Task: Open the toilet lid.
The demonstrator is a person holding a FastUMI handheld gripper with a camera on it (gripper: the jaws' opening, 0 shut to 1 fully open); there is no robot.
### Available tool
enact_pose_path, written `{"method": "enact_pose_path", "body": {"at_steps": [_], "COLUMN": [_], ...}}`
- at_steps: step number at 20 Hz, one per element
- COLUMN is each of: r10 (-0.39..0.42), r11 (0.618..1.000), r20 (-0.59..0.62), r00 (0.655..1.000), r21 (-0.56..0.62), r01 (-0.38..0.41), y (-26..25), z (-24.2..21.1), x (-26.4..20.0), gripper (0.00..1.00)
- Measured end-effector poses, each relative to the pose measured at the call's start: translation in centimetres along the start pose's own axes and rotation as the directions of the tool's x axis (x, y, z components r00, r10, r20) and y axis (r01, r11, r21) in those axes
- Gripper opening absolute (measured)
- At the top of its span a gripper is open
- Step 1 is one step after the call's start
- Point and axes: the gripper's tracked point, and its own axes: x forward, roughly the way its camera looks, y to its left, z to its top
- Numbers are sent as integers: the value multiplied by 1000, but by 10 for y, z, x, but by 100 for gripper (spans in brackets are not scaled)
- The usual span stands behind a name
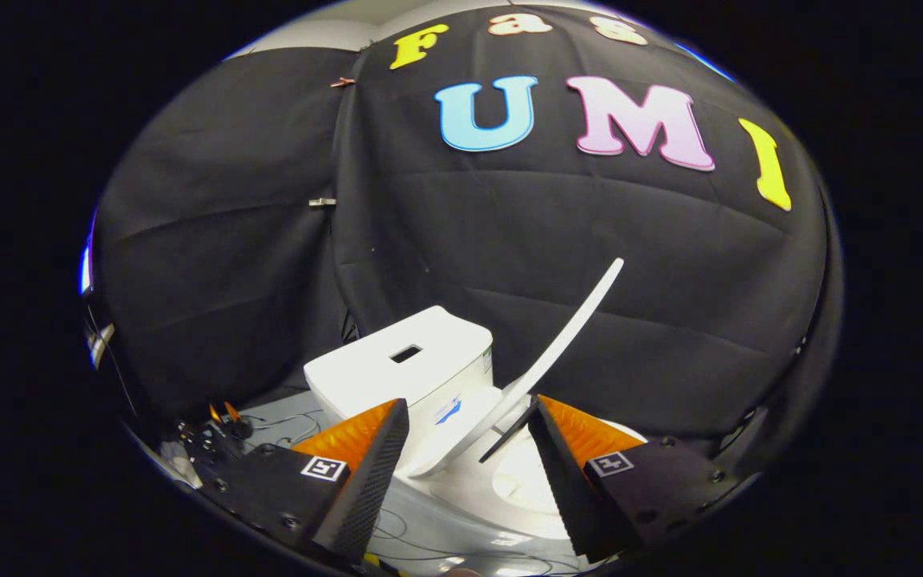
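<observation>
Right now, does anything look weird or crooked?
The toilet lid sticks up tilted, half open, between the tank and the bowl. The open fingers sit around its lower end. Nothing looks spilled or broken.

The tool (468, 413) carries square coded markers and screws.

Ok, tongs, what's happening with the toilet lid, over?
Tongs open, fingers either side of the lid's base. Toilet lid raised, tilted up off the bowl. Tank just behind; nothing in the way.
</observation>
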Motion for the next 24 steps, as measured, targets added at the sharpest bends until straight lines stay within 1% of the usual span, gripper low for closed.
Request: {"method": "enact_pose_path", "body": {"at_steps": [2, 7, 12, 17, 22, 24], "r10": [-4, 26, 66, 77, 114, 119], "r11": [1000, 999, 997, 997, 991, 990], "r20": [20, 54, 92, 159, 167, 160], "r00": [1000, 998, 994, 984, 979, 980], "r21": [-8, 46, 23, 12, 52, 54], "r01": [4, -29, -69, -80, -124, -129], "y": [5, 29, 55, 67, 84, 89], "z": [6, 19, 29, 34, 40, 38], "x": [3, 12, 27, 36, 44, 51], "gripper": [94, 94, 94, 94, 93, 93]}}
